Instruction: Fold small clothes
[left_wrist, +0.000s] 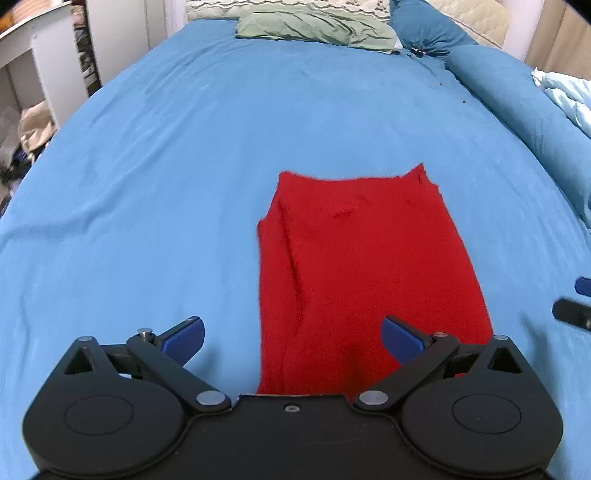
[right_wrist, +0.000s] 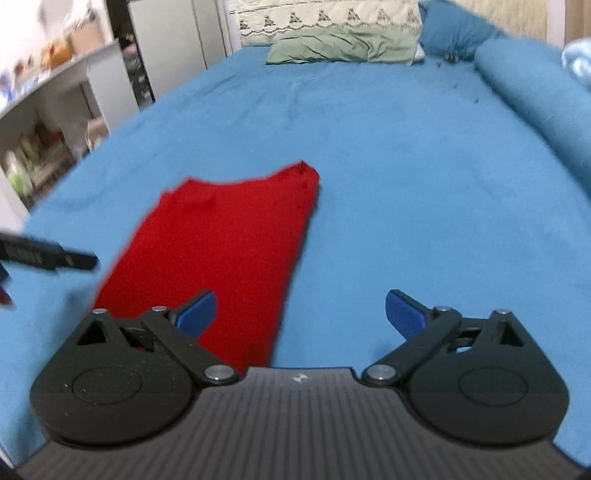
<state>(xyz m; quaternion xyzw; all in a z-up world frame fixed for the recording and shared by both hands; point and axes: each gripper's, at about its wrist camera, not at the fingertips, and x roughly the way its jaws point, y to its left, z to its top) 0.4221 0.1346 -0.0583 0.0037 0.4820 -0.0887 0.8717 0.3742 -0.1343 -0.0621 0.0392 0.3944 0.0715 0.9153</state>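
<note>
A red garment (left_wrist: 362, 266) is seen lying flat on the blue bedsheet (left_wrist: 166, 166), folded into a long narrow strip that runs from the near edge of the bed toward twelve o'clock, with a lengthwise crease along its left side. In the left wrist view, the left gripper (left_wrist: 293, 338) is held above the near end of this strip, its jaws spread wide; the right blue fingertip (left_wrist: 400, 338) is seen over the red cloth and the left one over bare sheet, and nothing is clamped between them. In the right wrist view, the right gripper (right_wrist: 301, 314) is likewise spread wide and empty, with the garment (right_wrist: 221, 251) lying toward its ten o'clock, so that only the left fingertip (right_wrist: 195, 312) overlaps the cloth. Whether either fingertip touches the fabric cannot be told. A blurred black part of the other gripper is glimpsed at the edge of each view. At twelve o'clock, at the head of the bed, a green pillow (left_wrist: 314, 26) is laid, and a rolled blue blanket (left_wrist: 517, 96) is seen toward two o'clock.
</note>
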